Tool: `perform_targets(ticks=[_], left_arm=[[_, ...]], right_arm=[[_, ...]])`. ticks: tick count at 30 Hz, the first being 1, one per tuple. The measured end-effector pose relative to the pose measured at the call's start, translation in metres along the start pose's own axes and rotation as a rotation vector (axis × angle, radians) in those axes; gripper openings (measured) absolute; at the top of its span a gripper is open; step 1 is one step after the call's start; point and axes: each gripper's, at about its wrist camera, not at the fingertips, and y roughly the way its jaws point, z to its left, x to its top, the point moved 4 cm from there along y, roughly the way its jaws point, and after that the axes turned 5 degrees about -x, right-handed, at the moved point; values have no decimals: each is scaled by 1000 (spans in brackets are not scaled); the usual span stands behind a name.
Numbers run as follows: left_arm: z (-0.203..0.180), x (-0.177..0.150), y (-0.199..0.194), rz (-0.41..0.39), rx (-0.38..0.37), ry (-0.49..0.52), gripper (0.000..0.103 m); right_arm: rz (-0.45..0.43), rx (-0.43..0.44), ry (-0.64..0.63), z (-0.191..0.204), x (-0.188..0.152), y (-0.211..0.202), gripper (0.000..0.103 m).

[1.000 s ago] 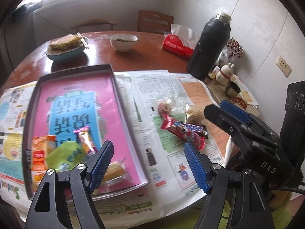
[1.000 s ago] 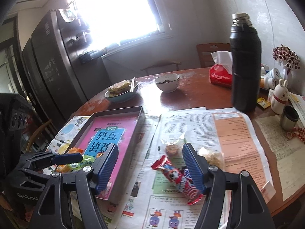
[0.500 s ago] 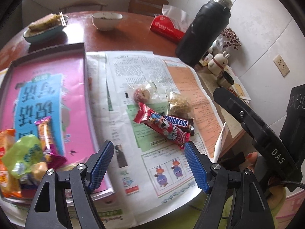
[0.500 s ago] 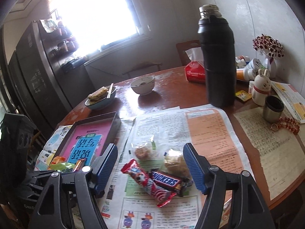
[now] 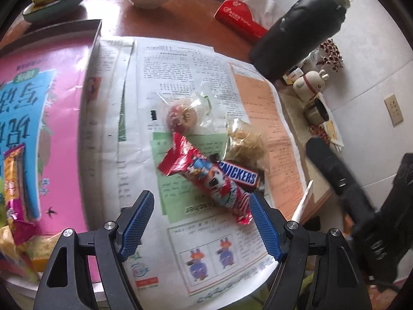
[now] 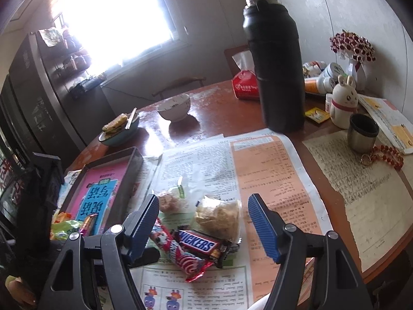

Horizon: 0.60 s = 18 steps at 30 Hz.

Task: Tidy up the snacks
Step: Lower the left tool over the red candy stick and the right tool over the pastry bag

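Note:
Several snacks lie in a pile on the newspaper: a red wrapped bar (image 5: 206,180) (image 6: 180,253), a Snickers bar (image 5: 240,175) (image 6: 200,245), a clear bag with a round pink cake (image 5: 182,117) (image 6: 170,201) and a bag of brown crisp (image 5: 245,144) (image 6: 218,217). My left gripper (image 5: 200,222) is open and empty just short of the pile. My right gripper (image 6: 204,222) is open and empty, its fingers on either side of the pile. The pink-lined tray (image 5: 51,103) (image 6: 103,188) on the left holds several snacks at its near end (image 5: 15,193) (image 6: 69,226).
A tall black thermos (image 5: 296,28) (image 6: 276,64), a red tissue box (image 5: 238,18) (image 6: 244,85), a white bowl (image 6: 174,107), a plate of food with chopsticks (image 6: 120,129), a rabbit figurine (image 6: 344,100) and a metal cup (image 6: 362,131) stand on the round wooden table.
Both grippers have moved toward the snack pile on the newspaper. The left one swung right, away from the tray. Both stay open.

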Motion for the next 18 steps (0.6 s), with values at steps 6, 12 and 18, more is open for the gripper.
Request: perform_targets(ticks=[6,12,18], left_arm=[[-2,7,6,-25,54,6,76],[-3,8,8,-45,91,10,76],[-12,5,12,-32,59,15,67]], right_arm=[[43,-15,33,-15,-4,19,71],[96,-13,65,-26,-6,35,71],[117,6,85,-30,-8,40,71]])
